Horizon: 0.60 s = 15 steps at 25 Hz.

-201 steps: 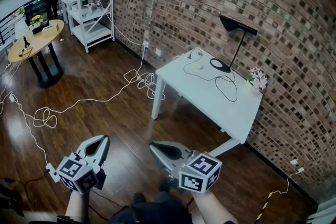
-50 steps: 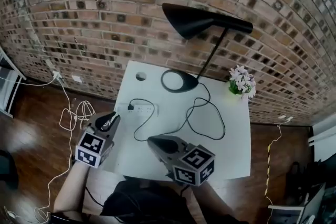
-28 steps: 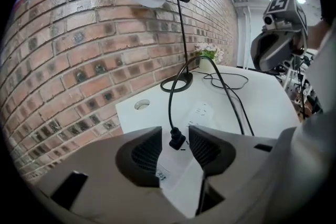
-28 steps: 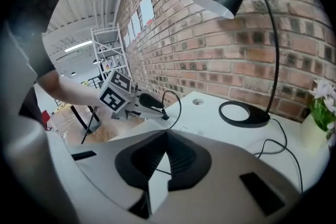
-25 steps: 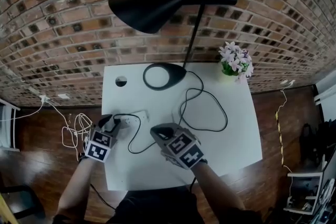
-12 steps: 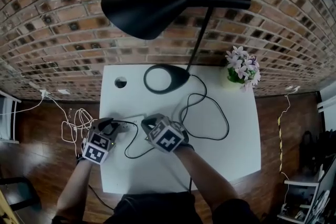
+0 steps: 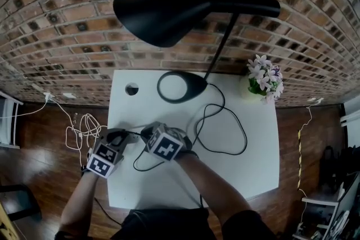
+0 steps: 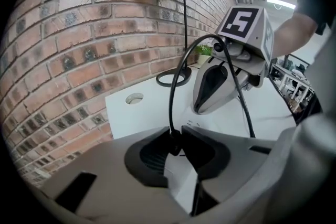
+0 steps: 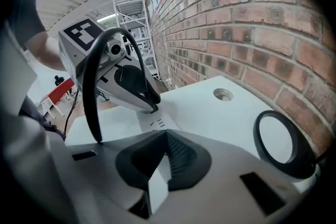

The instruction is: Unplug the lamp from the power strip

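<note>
A black lamp stands at the back of the white table (image 7: 247,166), with its round base (image 7: 180,86) near the brick wall. Its black cord (image 7: 225,140) loops across the table to the plug (image 8: 173,145). The plug sits in the white power strip (image 8: 210,124), which the grippers mostly hide in the head view. My left gripper (image 8: 175,136) has just been closing, and its pads now press on the plug from both sides. My right gripper (image 9: 161,136) is shut with nothing in it, tips down on the power strip (image 9: 152,123), right beside the left gripper (image 9: 148,107).
A pot of pale flowers (image 7: 264,80) stands at the table's back right corner. A round cable hole (image 7: 131,89) lies at the back left. The lamp shade (image 7: 169,14) hangs over the table. White cables (image 7: 84,131) coil on the wood floor beyond the left edge.
My right gripper has come left and down onto the power strip beside the left one. The left gripper's jaws have closed on the plug, and that hand has barely moved.
</note>
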### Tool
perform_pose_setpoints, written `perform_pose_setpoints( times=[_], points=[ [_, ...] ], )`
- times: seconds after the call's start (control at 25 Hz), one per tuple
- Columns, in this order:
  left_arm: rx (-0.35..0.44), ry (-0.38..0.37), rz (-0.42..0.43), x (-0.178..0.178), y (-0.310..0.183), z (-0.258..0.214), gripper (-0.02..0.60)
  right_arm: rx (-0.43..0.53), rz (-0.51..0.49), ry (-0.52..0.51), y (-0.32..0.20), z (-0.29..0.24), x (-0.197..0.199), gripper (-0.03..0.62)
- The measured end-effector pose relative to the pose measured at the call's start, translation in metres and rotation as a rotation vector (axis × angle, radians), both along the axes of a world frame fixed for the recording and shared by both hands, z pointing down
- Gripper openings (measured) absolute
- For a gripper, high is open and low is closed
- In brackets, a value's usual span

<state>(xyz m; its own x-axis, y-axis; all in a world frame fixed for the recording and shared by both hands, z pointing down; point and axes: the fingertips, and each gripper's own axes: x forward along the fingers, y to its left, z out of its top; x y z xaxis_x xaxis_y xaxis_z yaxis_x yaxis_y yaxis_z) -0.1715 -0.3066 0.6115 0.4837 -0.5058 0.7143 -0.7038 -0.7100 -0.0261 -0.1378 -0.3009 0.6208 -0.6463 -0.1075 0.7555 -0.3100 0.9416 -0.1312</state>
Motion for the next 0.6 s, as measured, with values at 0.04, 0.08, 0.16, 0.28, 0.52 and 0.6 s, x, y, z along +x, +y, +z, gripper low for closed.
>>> perform_pose_setpoints(
  times=[0.04,0.08,0.16,0.28,0.52,0.6],
  points=[
    [-0.002,0.005,-0.005,-0.0004,-0.0007,-0.0003,0.078,0.0,-0.002,0.005,-0.0013,-0.0005,-0.0006,0.008],
    [-0.006,0.01,-0.011,-0.0008,-0.0013,-0.0004,0.078,0.002,-0.007,0.01,-0.002,-0.0009,-0.0014,0.008],
    [-0.015,0.017,-0.019,-0.0017,-0.001,-0.0004,0.077,0.008,-0.016,0.031,-0.0015,-0.001,-0.0035,0.008],
    [-0.027,0.025,-0.038,-0.0034,0.0002,-0.0018,0.075,0.02,-0.008,0.077,-0.0008,0.0009,-0.0047,0.009],
    [-0.03,0.071,-0.086,-0.0024,-0.0044,-0.0026,0.069,0.024,0.052,0.08,-0.0039,0.0031,0.0015,0.011],
    [-0.041,0.081,-0.087,-0.0025,-0.0033,-0.0034,0.069,0.018,0.055,0.088,-0.0031,0.0036,-0.0009,0.011]
  ],
)
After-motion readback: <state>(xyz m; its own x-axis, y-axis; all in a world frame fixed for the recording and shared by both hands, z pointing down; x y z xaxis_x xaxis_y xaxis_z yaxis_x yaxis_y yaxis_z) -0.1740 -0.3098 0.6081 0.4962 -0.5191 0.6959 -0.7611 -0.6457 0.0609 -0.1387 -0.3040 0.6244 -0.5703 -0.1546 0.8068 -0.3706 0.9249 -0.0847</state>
